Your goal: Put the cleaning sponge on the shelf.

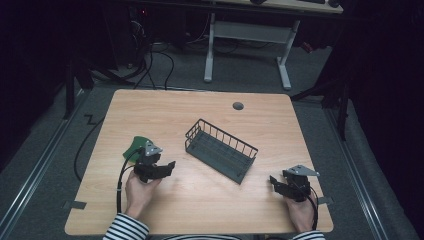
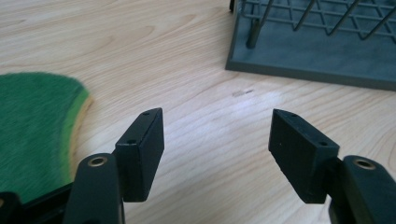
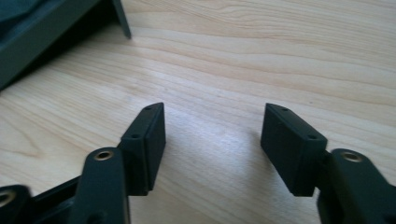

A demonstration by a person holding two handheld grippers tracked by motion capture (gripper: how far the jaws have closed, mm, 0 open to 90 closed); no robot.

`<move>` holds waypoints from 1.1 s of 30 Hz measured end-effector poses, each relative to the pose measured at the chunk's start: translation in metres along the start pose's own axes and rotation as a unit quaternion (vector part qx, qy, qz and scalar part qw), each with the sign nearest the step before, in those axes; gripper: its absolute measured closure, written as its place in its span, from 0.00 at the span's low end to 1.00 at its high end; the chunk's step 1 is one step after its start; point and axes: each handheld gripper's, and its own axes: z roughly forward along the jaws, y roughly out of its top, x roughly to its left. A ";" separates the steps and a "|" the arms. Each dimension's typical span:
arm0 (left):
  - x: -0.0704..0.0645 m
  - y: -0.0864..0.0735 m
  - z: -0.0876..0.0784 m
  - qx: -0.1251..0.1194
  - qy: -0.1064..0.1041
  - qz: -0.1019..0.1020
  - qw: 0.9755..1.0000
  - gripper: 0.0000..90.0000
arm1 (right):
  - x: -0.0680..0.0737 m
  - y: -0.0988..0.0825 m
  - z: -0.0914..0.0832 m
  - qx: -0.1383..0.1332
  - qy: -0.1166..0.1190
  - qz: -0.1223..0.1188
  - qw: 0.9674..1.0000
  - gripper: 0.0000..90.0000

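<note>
Pale wooden table (image 1: 210,195) fills the scene, dark floor around it. Near its front edge, the left gripper (image 1: 167,167) sits toward the left side, claw spread with bare wood between the pads. The right gripper (image 1: 274,182) rests close to the front right corner, claw likewise spread and holding nothing. Just beyond the left gripper lies a green cloth (image 1: 134,146), flat on the table. At mid-table stands a dark wire basket (image 1: 221,149), set askew to the edges.
</note>
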 end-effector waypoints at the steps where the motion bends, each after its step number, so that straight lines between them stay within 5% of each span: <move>1: 0.000 0.000 0.000 0.000 0.000 0.000 1.000 0.40 | 0.000 0.000 0.000 0.000 0.000 0.000 1.000 0.42; 7: 0.017 0.000 -0.026 0.003 0.007 -0.009 1.000 0.39 | -0.002 0.003 0.003 0.001 0.000 0.002 1.000 0.39; 15: 0.055 0.015 -0.043 0.030 0.053 -0.021 0.998 0.38 | -0.002 0.003 0.004 0.002 0.000 0.002 1.000 0.39; 21: 0.079 0.031 -0.031 0.061 0.060 -0.040 0.996 0.34 | -0.002 0.003 0.003 0.002 0.001 0.002 1.000 0.39; 33: 0.096 0.036 0.013 0.139 0.075 -0.048 0.986 0.24 | -0.002 0.003 0.004 0.002 0.001 0.001 1.000 0.39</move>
